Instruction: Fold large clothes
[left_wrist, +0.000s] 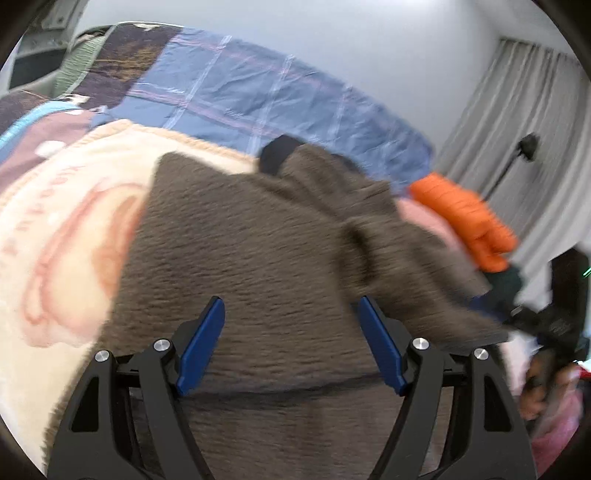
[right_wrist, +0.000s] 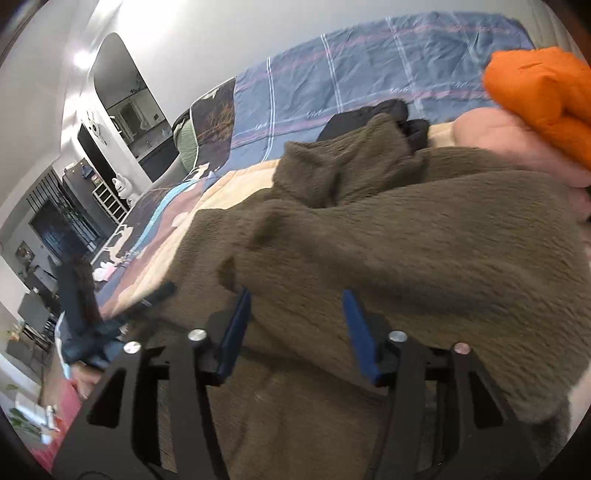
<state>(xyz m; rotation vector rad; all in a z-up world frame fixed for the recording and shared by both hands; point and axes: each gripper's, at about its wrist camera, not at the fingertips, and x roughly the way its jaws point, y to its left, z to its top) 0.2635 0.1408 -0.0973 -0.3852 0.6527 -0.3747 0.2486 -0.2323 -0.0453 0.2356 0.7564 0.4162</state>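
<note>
A big brown fleece garment (left_wrist: 280, 236) lies spread on the bed and fills the middle of both views (right_wrist: 388, 236). My left gripper (left_wrist: 291, 302) hovers just above its flat part, jaws open wide, nothing between the blue pads. My right gripper (right_wrist: 295, 293) is also open over the fleece, near a fold, and its pads do not press on the cloth. In the left wrist view the right gripper (left_wrist: 554, 325) shows at the right edge, in a hand. The left gripper (right_wrist: 81, 314) appears blurred at the left of the right wrist view.
Under the fleece is a cream blanket with a pink print (left_wrist: 74, 229), on a blue plaid sheet (left_wrist: 258, 92). An orange puffer jacket (right_wrist: 543, 96), a pink garment (right_wrist: 498, 140) and a black garment (right_wrist: 369, 114) lie at the far side. Grey curtains (left_wrist: 517, 110) hang on the right.
</note>
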